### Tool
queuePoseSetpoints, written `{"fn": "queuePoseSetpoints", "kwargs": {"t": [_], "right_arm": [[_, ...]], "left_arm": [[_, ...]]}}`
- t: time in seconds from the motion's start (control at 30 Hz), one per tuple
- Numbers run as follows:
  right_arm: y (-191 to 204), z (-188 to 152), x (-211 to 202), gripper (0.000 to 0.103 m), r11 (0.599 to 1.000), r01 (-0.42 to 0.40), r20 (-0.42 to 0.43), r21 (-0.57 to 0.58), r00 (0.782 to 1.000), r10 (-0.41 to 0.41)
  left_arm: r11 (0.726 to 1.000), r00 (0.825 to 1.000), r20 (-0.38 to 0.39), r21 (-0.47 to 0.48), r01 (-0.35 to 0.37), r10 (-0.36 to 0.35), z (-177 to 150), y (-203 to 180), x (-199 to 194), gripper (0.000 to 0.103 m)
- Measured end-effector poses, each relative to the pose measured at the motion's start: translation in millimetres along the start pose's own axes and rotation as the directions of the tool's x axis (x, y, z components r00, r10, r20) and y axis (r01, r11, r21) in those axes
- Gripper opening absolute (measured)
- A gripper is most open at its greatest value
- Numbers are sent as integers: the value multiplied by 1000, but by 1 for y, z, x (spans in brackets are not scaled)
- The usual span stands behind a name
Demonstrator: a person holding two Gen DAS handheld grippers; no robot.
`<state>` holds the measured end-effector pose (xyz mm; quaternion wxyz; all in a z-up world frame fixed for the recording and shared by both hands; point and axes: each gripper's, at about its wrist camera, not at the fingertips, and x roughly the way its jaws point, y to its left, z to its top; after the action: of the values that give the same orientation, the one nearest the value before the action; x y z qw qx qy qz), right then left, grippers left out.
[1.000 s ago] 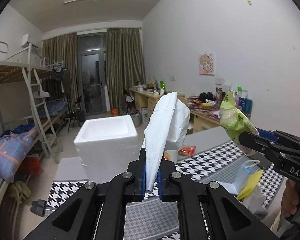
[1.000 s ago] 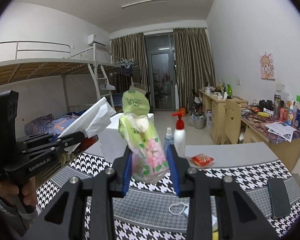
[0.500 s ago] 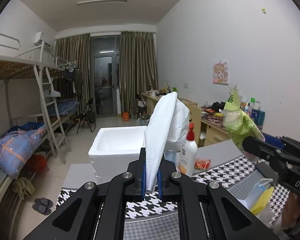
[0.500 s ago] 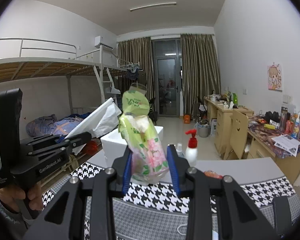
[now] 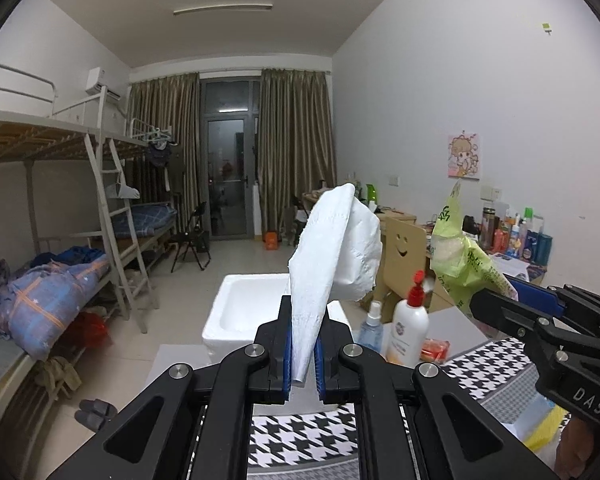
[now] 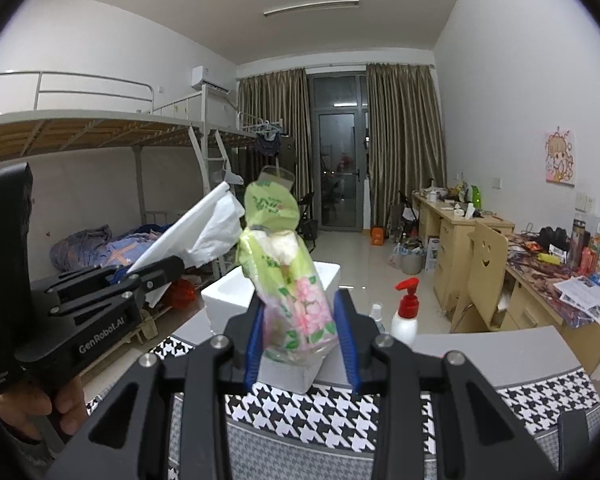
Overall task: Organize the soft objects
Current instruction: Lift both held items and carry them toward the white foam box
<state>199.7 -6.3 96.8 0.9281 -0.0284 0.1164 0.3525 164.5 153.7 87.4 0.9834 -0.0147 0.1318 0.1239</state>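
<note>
My left gripper is shut on a white tissue sheet that sticks up from its blue pads; the same gripper and sheet show at the left of the right wrist view. My right gripper is shut on a green tissue pack with pink flowers, standing upright between its pads. That pack also appears at the right of the left wrist view. Both are held in the air above a houndstooth-covered table, in front of a white foam box.
A red-capped pump bottle and a small spray bottle stand right of the foam box. A phone lies at the table's right. A bunk bed fills the left, desks line the right wall.
Both grippers have risen and moved forward toward the foam box with their loads still held. The bottles came into the left wrist view; the box sits lower in both.
</note>
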Motion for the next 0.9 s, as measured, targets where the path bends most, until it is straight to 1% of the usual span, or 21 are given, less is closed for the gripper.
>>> {"fn": "queuePoseSetpoints", "kwargs": {"t": [0.13, 0.2, 0.27, 0.53, 0.73, 0.9], "right_arm": [[4, 6, 12, 38, 1000, 10, -12, -3, 1000, -10], [5, 9, 17, 38, 1000, 7, -12, -2, 1000, -7], [7, 11, 23, 38, 1000, -4, -20, 2, 1000, 4], [8, 19, 50, 38, 1000, 11, -56, 11, 998, -10], [5, 22, 70, 38, 999, 17, -102, 32, 995, -14], [9, 23, 84, 38, 999, 31, -126, 16, 992, -29]], "left_arm": [[1000, 1000, -18, -19, 9, -9, 4, 6, 8, 9], [1000, 1000, -21, -10, 6, -6, 6, 7, 12, 9], [1000, 1000, -27, -3, -7, 7, 8, 8, 17, 9], [999, 997, -56, -8, -54, 53, 15, 16, 39, 9], [999, 994, -94, -12, -52, 51, 17, 24, 59, 9], [998, 991, -129, -30, -47, 42, 17, 31, 75, 9]]}}
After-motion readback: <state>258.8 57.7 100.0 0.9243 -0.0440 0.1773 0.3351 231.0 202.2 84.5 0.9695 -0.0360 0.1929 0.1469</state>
